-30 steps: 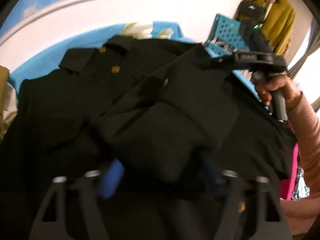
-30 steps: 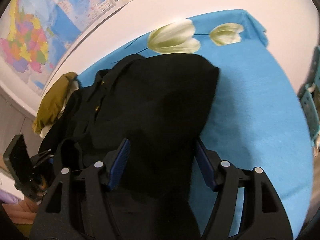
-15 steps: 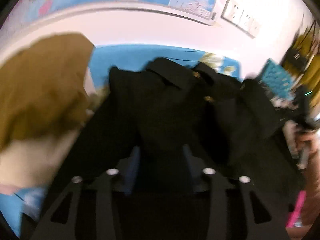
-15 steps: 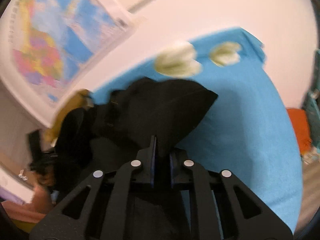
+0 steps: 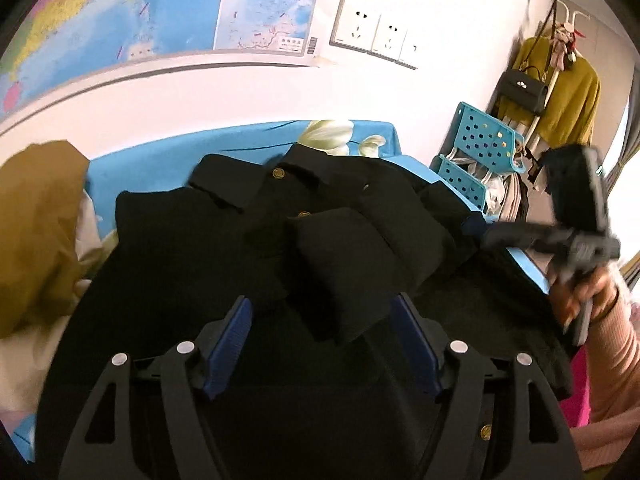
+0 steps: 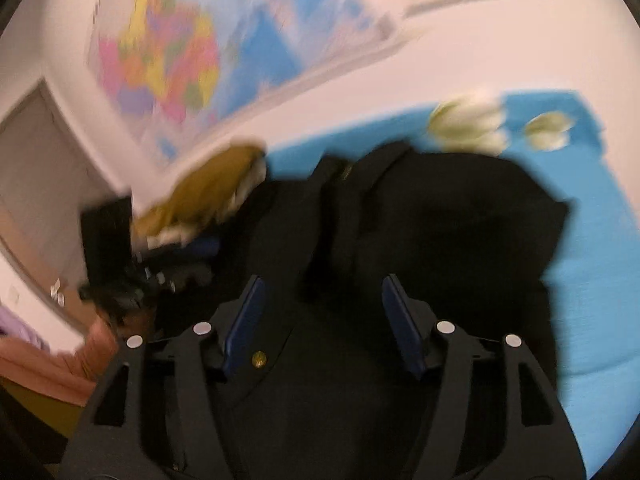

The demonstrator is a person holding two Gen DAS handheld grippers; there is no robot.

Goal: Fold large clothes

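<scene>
The black coat (image 5: 208,248) lies spread on the blue cloth (image 5: 168,148), collar towards the wall, gold buttons showing down its front; the surface under the cloth is hidden, so whether it is a desk or a bed cannot be told. 1 sleeve (image 5: 352,264) is folded in across the chest, its cuff pointing back towards the left tongs (image 5: 320,344); that looks like the only fold made.

The left tongs hover above the lower front with the blue pads wide apart, holding nothing; the right tongs (image 6: 320,316) are likewise spread open over the coat's right half, gripping no cloth, though that view is badly blurred.

The other sleeve, on the side by the mustard garment (image 5: 36,232), seems not yet folded in, and the body not yet folded up; by my judgement the task is roughly 1 third done.
</scene>
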